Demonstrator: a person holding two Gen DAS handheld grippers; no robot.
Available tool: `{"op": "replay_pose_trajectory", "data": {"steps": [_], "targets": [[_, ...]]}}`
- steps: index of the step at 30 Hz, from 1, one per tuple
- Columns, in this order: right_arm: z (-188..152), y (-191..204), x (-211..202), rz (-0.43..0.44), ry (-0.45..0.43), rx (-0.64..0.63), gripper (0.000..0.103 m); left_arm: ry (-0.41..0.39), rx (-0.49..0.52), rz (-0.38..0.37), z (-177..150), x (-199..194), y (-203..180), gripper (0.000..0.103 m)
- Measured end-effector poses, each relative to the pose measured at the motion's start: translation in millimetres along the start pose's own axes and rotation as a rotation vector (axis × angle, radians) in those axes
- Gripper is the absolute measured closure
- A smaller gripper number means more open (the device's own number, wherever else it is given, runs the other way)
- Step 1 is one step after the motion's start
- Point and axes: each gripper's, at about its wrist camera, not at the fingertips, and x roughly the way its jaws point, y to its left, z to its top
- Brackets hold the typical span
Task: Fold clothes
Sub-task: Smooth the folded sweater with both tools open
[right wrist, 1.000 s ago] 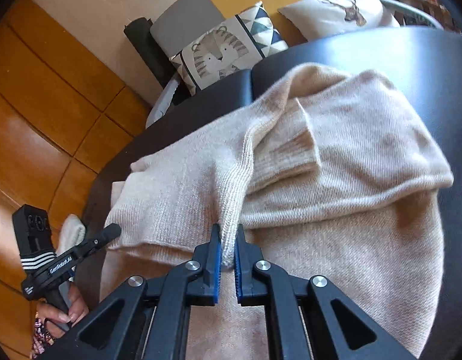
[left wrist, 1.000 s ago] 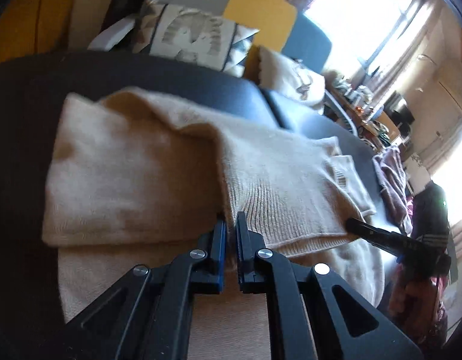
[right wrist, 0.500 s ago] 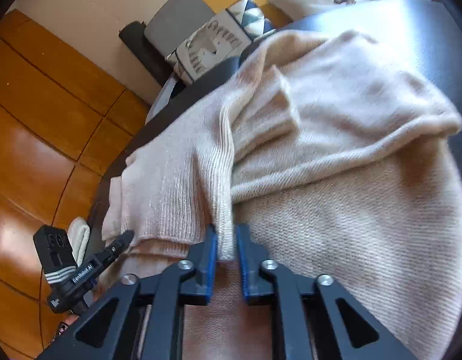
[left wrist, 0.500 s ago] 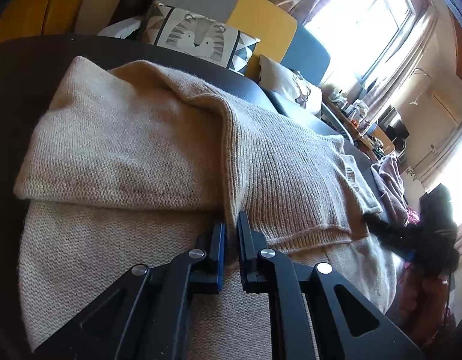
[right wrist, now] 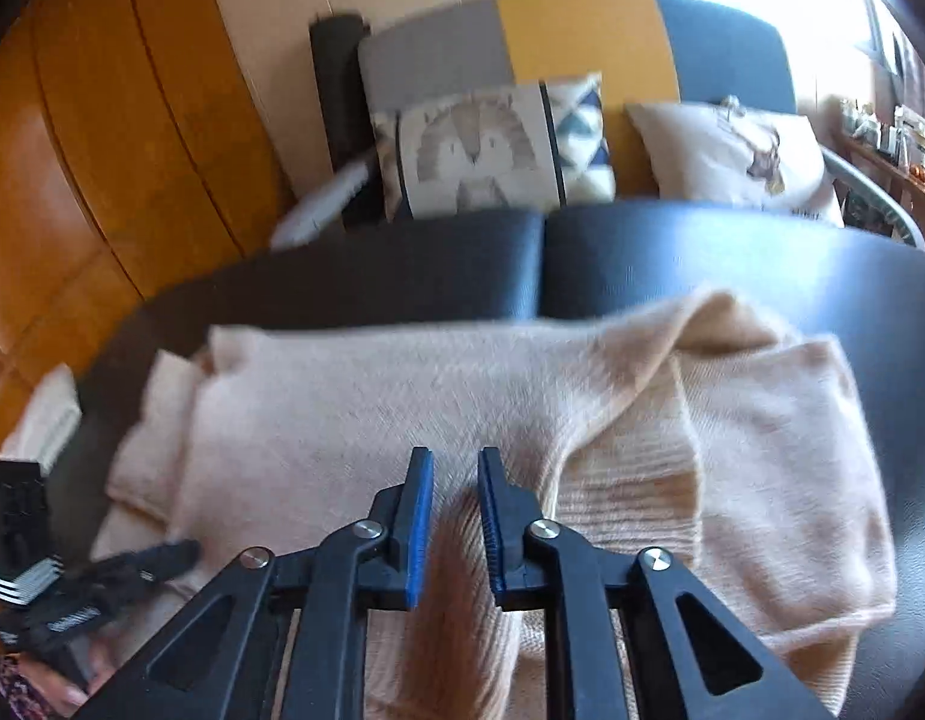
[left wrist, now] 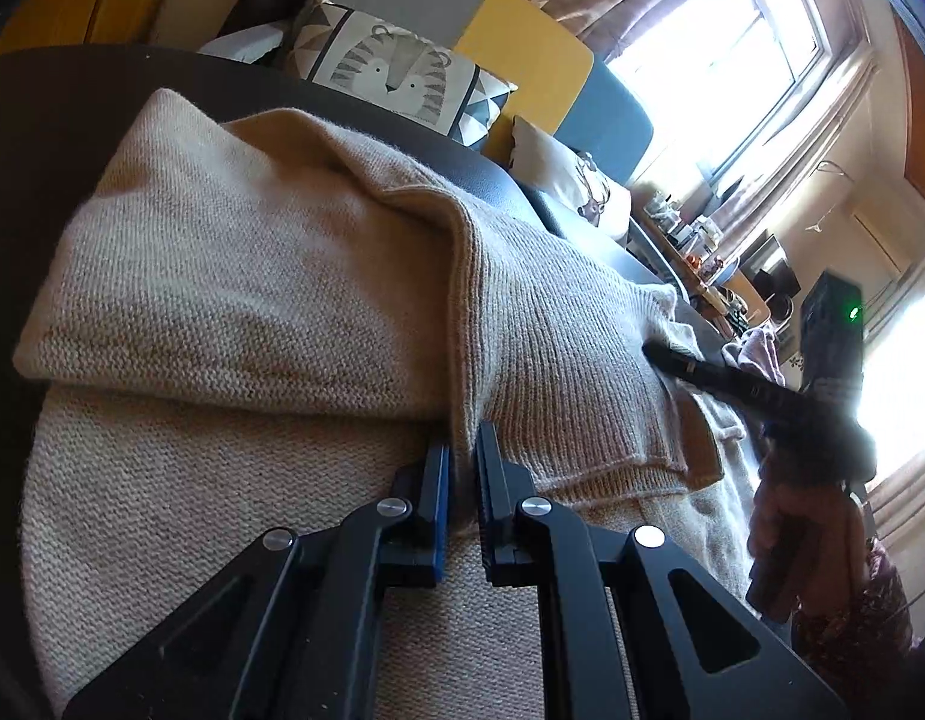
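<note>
On the dark table [right wrist: 732, 252], a beige sweater [left wrist: 252, 276], part-folded, one layer laid back over the body, ribbed edge running down the middle. Left gripper [left wrist: 462, 468] pinched narrow on that ribbed edge, knit caught between the blue pads. Right gripper [right wrist: 456, 498] above the sweater's near part, jaws closing with a gap showing; a ridge of knit seen between the pads, but blurred, no press on it visible.

Risks from here:
- Only one layer caught on the left: a pull would likely drag that layer alone and skew the fold.
- Loose, stretchy knit: a hard tug could stretch the rib or slide the whole sweater across the smooth table.
- Right jaws shutting on a ridge rather than an edge: could bunch a crease into the fold.
- Uneven lift, one side held and one free: the folded flap could flop open.
- Grippers near each other over the cloth: risk of collision if drawn together.
</note>
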Motion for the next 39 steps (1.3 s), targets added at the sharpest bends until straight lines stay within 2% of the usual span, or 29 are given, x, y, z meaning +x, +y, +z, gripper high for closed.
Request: {"op": "replay_pose_trajectory", "data": {"steps": [5,10,14,16,18,20,22,24,28,30,33,35,39], "targets": [[-27.9,-23.2,-10.9,0.034,-0.026,0.063,0.096,0.0,-0.001,-0.008,2.7,5.2,-1.3,0.094],[-42.6,-30.3,-16.1,0.064,-0.061,0.085,0.097,0.006,-0.029,0.001,6.0,3.0,-2.9,0.094],[-42.8,-34.0,-14.6,0.1,-0.07,0.113,0.097,-0.095,0.049,0.1,17.3,-22.7,-30.0,0.094],[-43.6,-39.1,-14.3,0.133,-0.074,0.143,0.097,-0.169,0.106,0.124,27.2,-35.2,-48.6,0.094],[-45.0,-44.5,-13.9,0.168,-0.078,0.175,0.097,-0.198,0.159,0.115,43.8,-37.2,-68.9,0.093],[-46.2,-46.5,-14.3,0.183,-0.082,0.192,0.097,-0.18,0.204,0.128,61.7,-24.4,-85.0,0.082],[-46.9,-46.4,-14.8,0.187,-0.086,0.197,0.097,-0.132,0.24,0.177,80.0,0.2,-97.0,0.079],[-47.5,-45.7,-15.3,0.186,-0.088,0.196,0.097,-0.056,0.235,0.213,92.8,31.0,-99.7,0.079],[-48.5,-46.1,-15.7,0.188,-0.091,0.197,0.097,0.037,0.167,0.167,91.6,72.0,-97.4,0.079],[-49.0,-46.6,-15.9,0.189,-0.092,0.197,0.097,0.053,0.179,0.154,82.7,84.3,-102.0,0.079],[-49.2,-45.2,-15.4,0.183,-0.093,0.193,0.097,0.041,0.299,0.184,66.2,91.6,-118.1,0.079],[-49.1,-44.8,-15.5,0.182,-0.091,0.193,0.097,0.032,0.375,0.202,56.0,93.7,-125.9,0.069],[-44.6,-41.5,-16.7,0.167,-0.058,0.177,0.097,0.024,0.333,0.141,56.0,90.4,-114.6,0.067]]}}
